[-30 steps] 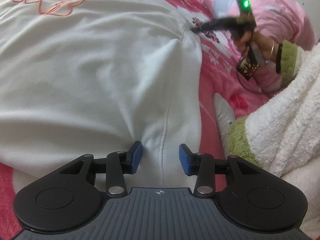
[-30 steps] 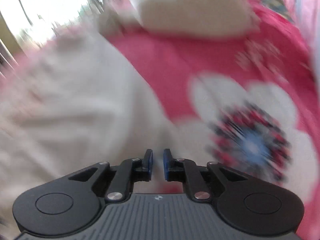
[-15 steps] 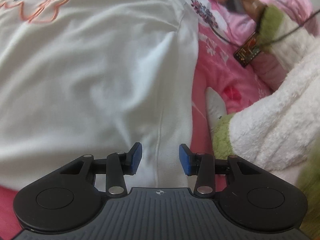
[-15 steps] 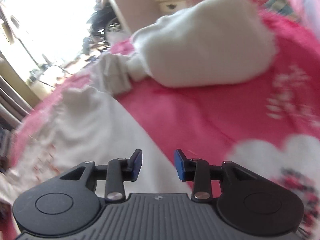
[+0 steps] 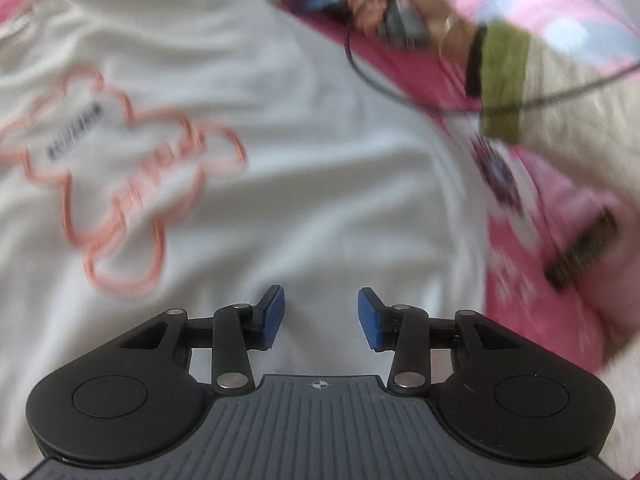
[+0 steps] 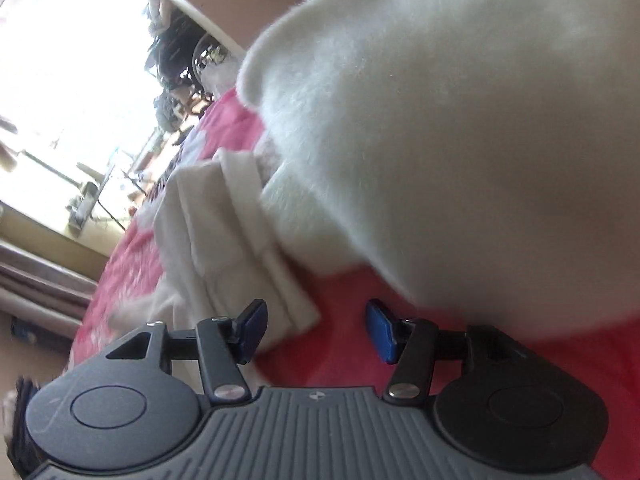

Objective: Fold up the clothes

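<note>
White cotton fills the left wrist view: a T-shirt [image 5: 280, 152] lies spread flat on the pink floral bedspread [image 5: 516, 240], taking up the left and centre of the frame. An orange flower-outline print [image 5: 120, 184] with a small dark label sits on its left half, blurred. The shirt's long axis runs from the near edge of the picture up and away toward the top, and one side edge follows the bedspread on the right. Over the cloth sits the left gripper [image 5: 320, 314], blue pads apart, nothing between them. At top right a hand [image 5: 404, 12] with a green cuff and fluffy cream sleeve [image 5: 568, 92] grips a dark device, a black cable trailing from it. Over to the right wrist view: the right gripper [image 6: 316, 330] has just been opening its jaws, and they stand wide over bare red bedspread, nothing held. Just ahead on the left lies a folded white garment [image 6: 224, 240], and a fluffy white mass [image 6: 460, 140] looms above right, with a bright window [image 6: 72, 80] beyond.
</note>
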### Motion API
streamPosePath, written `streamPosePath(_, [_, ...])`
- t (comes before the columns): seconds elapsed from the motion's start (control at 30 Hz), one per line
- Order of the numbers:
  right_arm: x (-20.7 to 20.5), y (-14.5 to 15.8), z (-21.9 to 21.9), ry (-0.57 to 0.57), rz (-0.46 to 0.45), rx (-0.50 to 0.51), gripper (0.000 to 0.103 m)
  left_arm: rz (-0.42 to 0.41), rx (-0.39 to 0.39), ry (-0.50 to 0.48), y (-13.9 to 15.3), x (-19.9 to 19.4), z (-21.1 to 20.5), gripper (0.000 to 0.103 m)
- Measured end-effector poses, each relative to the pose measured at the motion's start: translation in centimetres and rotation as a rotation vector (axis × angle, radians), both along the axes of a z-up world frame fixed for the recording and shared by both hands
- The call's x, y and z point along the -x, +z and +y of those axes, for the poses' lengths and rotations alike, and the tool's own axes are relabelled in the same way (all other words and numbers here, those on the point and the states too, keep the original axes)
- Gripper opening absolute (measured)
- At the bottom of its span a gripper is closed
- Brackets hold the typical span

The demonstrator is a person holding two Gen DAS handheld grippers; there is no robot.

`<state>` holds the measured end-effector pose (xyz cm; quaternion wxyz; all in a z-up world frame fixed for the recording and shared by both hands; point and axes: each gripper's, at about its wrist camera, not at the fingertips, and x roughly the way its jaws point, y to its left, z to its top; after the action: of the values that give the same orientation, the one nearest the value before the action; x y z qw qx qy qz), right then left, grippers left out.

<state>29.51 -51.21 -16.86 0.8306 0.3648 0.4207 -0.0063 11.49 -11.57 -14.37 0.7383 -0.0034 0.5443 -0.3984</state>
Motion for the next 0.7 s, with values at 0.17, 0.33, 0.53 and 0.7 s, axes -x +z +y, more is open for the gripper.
streamPosePath(0.17, [-1.2,0.1,1.8,0.115,-0.033,0.097,0.039,-0.049,0.018,0.092,0.3,-3.3,-0.9,0.04])
streamPosePath(0.33, [-1.4,1.9,3.4,0.203,-0.097,0.249,0.004,-0.109,0.016,0.141,1.1,-5.5,-0.8,0.04])
streamPosePath(0.53, [-0.9,9.8,3.6,0.219,-0.325,0.5,0.004,-0.188,0.018,0.182,1.4,-7.8,-2.8,0.04])
streamPosePath(0.7, [-2.9,15.7,1.1,0.118,-0.411,0.619,0.004,-0.261,-0.028,0.235,1.6,-12.0,-6.0,0.04])
